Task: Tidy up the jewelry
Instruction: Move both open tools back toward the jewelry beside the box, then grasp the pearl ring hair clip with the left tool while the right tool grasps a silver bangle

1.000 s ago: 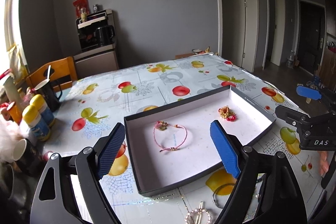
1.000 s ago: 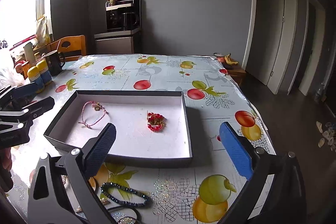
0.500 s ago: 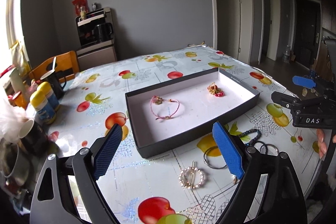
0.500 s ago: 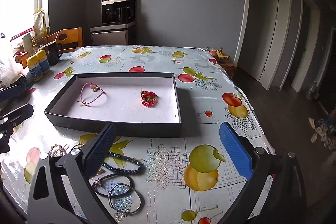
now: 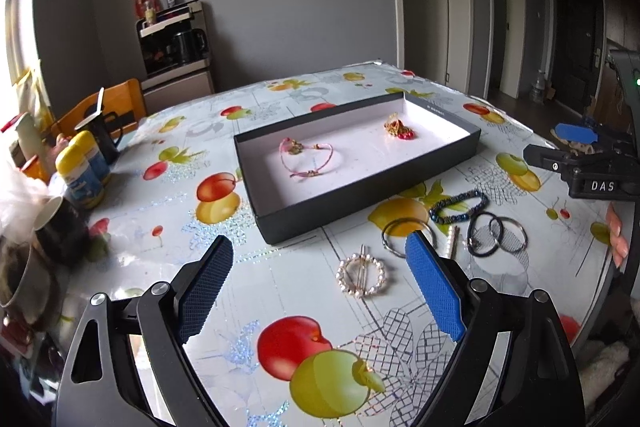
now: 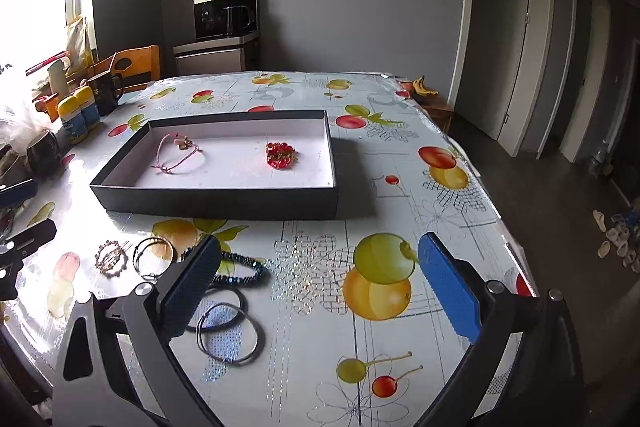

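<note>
Near the table's front edge, both grippers have drawn back from the tray (image 5: 372,203); left gripper (image 5: 320,291) has just widened, empty, over the pearl ring (image 5: 361,275); right gripper (image 6: 320,283) gapes wide, empty; next pick likely.

The right claw (image 5: 576,143) is cut by the left wrist picture's right edge, so only one blue pad and its dark body show there; a few fingertips (image 5: 614,231) of the hand under it peek out. In the right wrist picture the left claw (image 6: 24,223) is clipped the same way at the left edge. The right claw's near finger (image 6: 192,283) covers part of the dark beaded bracelet (image 6: 244,269) and the black rings (image 6: 228,331). The print on the box (image 5: 436,113) rim is too small to read. Cups and clutter (image 5: 28,239) at the bench's left edge blur together. Shoes (image 6: 616,239) on the floor are tiny, partly cut off.
</note>
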### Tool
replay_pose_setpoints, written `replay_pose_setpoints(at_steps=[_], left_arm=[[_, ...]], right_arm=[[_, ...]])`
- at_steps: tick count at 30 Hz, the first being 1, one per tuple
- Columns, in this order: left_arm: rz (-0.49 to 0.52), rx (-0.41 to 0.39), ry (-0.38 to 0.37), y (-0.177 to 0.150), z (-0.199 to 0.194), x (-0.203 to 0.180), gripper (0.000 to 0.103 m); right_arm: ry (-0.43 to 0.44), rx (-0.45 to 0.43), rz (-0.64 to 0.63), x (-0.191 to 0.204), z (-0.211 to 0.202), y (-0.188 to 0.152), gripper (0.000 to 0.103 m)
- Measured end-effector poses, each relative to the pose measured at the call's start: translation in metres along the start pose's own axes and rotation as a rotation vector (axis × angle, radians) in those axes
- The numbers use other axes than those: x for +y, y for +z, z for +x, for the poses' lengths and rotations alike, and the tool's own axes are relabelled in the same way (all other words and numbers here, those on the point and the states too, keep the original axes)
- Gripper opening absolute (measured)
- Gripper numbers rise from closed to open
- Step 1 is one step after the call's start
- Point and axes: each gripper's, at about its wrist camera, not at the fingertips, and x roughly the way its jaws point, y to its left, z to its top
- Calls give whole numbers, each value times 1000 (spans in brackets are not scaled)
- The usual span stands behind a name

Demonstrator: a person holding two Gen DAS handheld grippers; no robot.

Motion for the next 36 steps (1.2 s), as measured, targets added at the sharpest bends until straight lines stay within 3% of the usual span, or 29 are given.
replay_pose_setpoints(at_steps=[5,10,15,18,21,30,32,35,36], left_arm=[[63,75,-38,-19,10,-9,90],[19,187,-107,-20,37,-8,90],[37,229,-89,-11,58,-15,88],[28,233,-85,-10,64,-17,85],[25,239,-104,-10,66,-18,67],[-5,249,-139,-10,74,-13,53],[-1,245,-140,-10,74,-14,43],[7,244,-136,-10,73,-16,43],[5,244,-136,-10,73,-16,43]], right_arm=[[61,48,21,-9,-2,-19,97],[109,73,9,-6,-2,-27,97],[164,106,-34,7,4,-31,97],[204,127,-72,16,5,-35,97],[236,146,-107,24,6,-40,97],[272,201,-173,42,19,-49,77],[283,213,-169,43,23,-51,69],[260,204,-195,46,23,-52,64],[261,203,-196,45,23,-52,58]])
